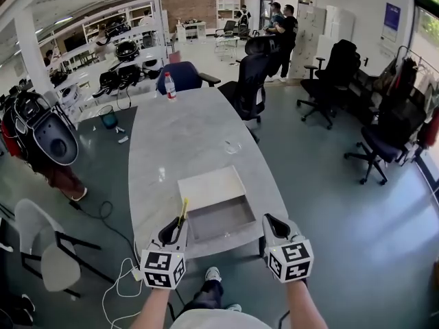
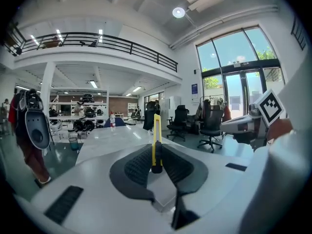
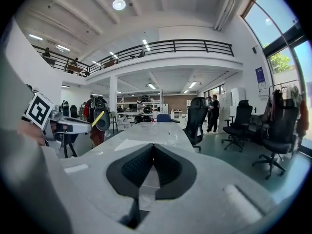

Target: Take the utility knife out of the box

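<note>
My left gripper point(image 1: 174, 228) is shut on the yellow utility knife point(image 1: 183, 210), which sticks up and forward from the jaws just left of the box. In the left gripper view the knife point(image 2: 156, 139) stands upright, clamped between the dark pads point(image 2: 138, 165). The shallow grey box point(image 1: 236, 229) lies open at the table's near end, its inside bare, with its pale lid point(image 1: 209, 187) lying behind it. My right gripper point(image 1: 275, 223) hovers at the box's right side, shut with nothing in it; its pads point(image 3: 138, 166) meet at their tips.
The long grey table point(image 1: 185, 139) carries a water bottle point(image 1: 169, 86) at its far end. Office chairs point(image 1: 250, 84) stand along the right and far sides, and a white chair point(image 1: 44, 249) at the near left. People stand far back and at the left.
</note>
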### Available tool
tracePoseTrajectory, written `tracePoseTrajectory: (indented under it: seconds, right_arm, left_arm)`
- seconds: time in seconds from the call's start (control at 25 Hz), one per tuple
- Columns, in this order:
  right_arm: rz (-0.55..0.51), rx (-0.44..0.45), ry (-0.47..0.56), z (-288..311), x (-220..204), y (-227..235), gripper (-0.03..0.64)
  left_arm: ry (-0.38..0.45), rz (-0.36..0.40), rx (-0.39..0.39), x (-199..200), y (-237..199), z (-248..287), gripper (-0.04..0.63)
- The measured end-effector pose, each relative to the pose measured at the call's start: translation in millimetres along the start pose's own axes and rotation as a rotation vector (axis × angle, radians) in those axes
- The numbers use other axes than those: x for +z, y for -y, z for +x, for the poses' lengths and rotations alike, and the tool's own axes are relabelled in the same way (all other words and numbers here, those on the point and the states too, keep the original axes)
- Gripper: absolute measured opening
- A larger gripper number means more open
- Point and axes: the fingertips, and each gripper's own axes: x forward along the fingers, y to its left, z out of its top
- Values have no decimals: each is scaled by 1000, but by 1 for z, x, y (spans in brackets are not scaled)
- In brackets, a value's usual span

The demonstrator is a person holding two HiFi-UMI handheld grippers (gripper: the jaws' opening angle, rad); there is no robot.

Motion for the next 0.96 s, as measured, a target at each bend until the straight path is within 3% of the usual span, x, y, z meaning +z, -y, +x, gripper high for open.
tracePoseTrajectory:
  seconds: [0.96]
  right_arm:
    - [-18, -11, 0, -11, -5, -14, 5]
  left_arm:
    - [-12, -45, 6, -19, -6, -19, 61]
